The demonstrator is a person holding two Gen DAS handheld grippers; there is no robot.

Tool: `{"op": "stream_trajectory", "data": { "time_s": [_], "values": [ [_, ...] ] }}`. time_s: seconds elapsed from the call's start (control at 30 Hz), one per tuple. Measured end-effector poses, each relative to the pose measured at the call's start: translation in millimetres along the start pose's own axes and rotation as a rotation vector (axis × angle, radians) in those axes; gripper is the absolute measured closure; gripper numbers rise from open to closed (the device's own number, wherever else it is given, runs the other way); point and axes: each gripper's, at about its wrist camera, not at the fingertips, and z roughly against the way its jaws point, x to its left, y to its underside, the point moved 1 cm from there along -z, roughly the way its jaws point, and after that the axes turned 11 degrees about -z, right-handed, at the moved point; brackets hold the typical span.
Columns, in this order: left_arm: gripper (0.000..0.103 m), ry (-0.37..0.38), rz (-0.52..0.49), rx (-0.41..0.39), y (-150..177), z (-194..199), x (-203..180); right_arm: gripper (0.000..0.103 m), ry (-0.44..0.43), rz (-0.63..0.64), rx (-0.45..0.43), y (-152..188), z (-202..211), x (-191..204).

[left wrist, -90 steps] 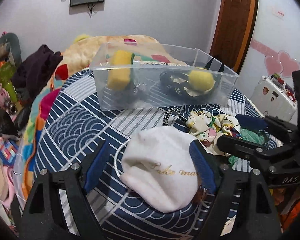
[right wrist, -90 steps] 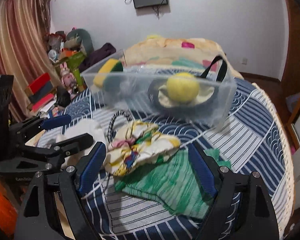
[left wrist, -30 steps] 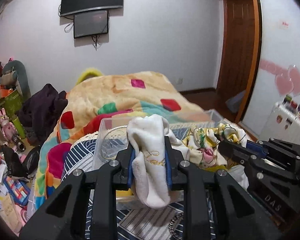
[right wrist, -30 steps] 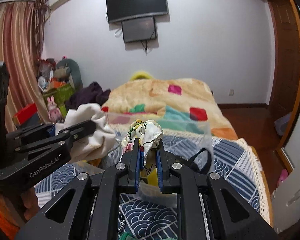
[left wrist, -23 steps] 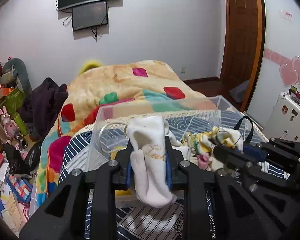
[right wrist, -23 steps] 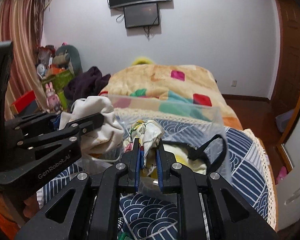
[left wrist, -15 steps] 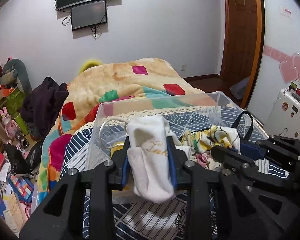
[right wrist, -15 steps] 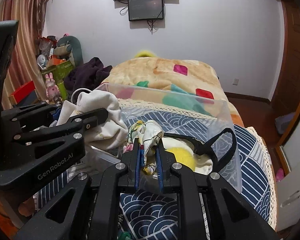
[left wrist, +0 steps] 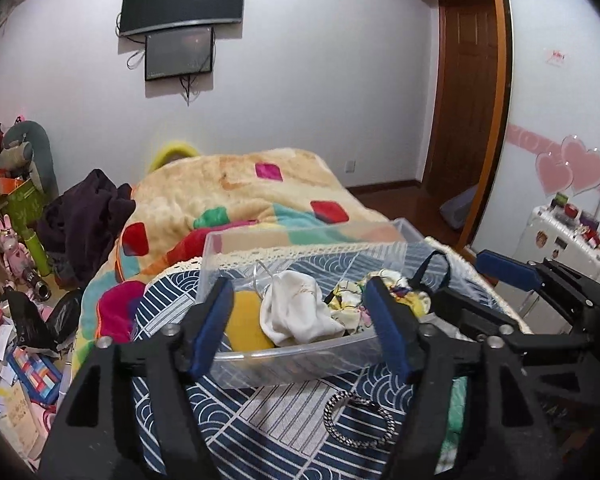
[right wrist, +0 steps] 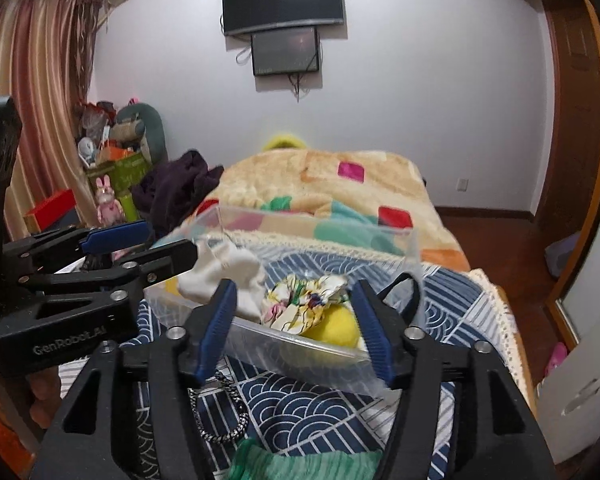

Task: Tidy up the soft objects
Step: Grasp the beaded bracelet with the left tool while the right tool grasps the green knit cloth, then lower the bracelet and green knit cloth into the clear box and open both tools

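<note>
A clear plastic bin [left wrist: 292, 364] [right wrist: 324, 356] stands on the blue patterned bedspread. In it lie a white sock [left wrist: 296, 312] [right wrist: 224, 276], a floral cloth [left wrist: 352, 308] [right wrist: 304, 300], a yellow sponge [left wrist: 246, 324] and a yellow ball [right wrist: 336, 330] on a black strap [right wrist: 400, 288]. My left gripper [left wrist: 300, 320] is open and empty just above the bin's near wall. My right gripper [right wrist: 296, 320] is open and empty over the floral cloth. A green cloth [right wrist: 304, 464] lies on the bed below the right gripper.
A black-and-white braided cord [left wrist: 358, 424] [right wrist: 216, 416] lies on the bedspread [left wrist: 268, 432] in front of the bin. A patchwork blanket [left wrist: 240, 200] lies behind the bin. Clutter and toys crowd the floor at left [left wrist: 16, 320]. A white cabinet [left wrist: 560, 236] stands at right.
Both grippers have opened. The white sock has dropped from the left gripper into the bin, and the floral cloth has dropped from the right gripper into the bin. Both grippers have pulled back slightly.
</note>
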Motion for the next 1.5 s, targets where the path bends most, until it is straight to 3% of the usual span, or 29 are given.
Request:
{"op": "stream_trajectory", "data": {
  "time_s": [0.07, 0.23, 0.57, 0.73, 0.87, 0.93, 1.0, 1.07, 1.13, 1.3, 1.5],
  "values": [
    [0.028, 0.002, 0.011, -0.014, 2.3, 9.6, 1.2, 0.034, -0.001, -0.003, -0.026, -0.9, 11.2, -2.0],
    [0.010, 0.000, 0.032, -0.001, 19.1, 19.4, 4.1, 0.018, 0.007, -0.023, -0.047, 5.9, 24.0, -9.4],
    [0.010, 0.064, 0.096, 0.140, 70.2, -6.5, -4.5, 0.017, 0.048, -0.059, 0.097, 47.0, 4.4, -20.7],
    [0.035, 0.098, 0.092, 0.210, 87.9, -26.6, -16.6, 0.017, 0.066, -0.067, 0.190, 72.4, -2.5, -27.1],
    [0.049, 0.112, 0.097, 0.243, 95.4, -38.8, -24.2, 0.017, 0.082, -0.074, 0.233, 84.2, -4.0, -34.3],
    [0.066, 0.119, 0.093, 0.262, 98.7, -45.9, -27.4, 0.017, 0.090, -0.067, 0.249, 88.3, -4.8, -37.1],
    [0.071, 0.115, 0.088, 0.272, 101.7, -50.4, -30.6, 0.018, 0.091, -0.064, 0.265, 91.0, -6.3, -39.5],
    [0.081, 0.109, 0.077, 0.261, 101.3, -49.4, -33.2, 0.023, 0.088, -0.064, 0.267, 92.8, -6.1, -41.0],
    [0.094, 0.133, 0.077, 0.259, 101.8, -48.8, -35.5, 0.035, 0.088, -0.054, 0.269, 93.8, -6.7, -39.7],
    [0.097, 0.158, 0.080, 0.246, 105.2, -40.9, -40.2, 0.062, 0.046, -0.048, 0.270, 90.5, -3.3, -36.2],
    [0.098, 0.154, 0.092, 0.209, 102.4, -22.3, -37.2, 0.071, 0.054, -0.029, 0.228, 81.7, 2.8, -31.1]
  ]
}}
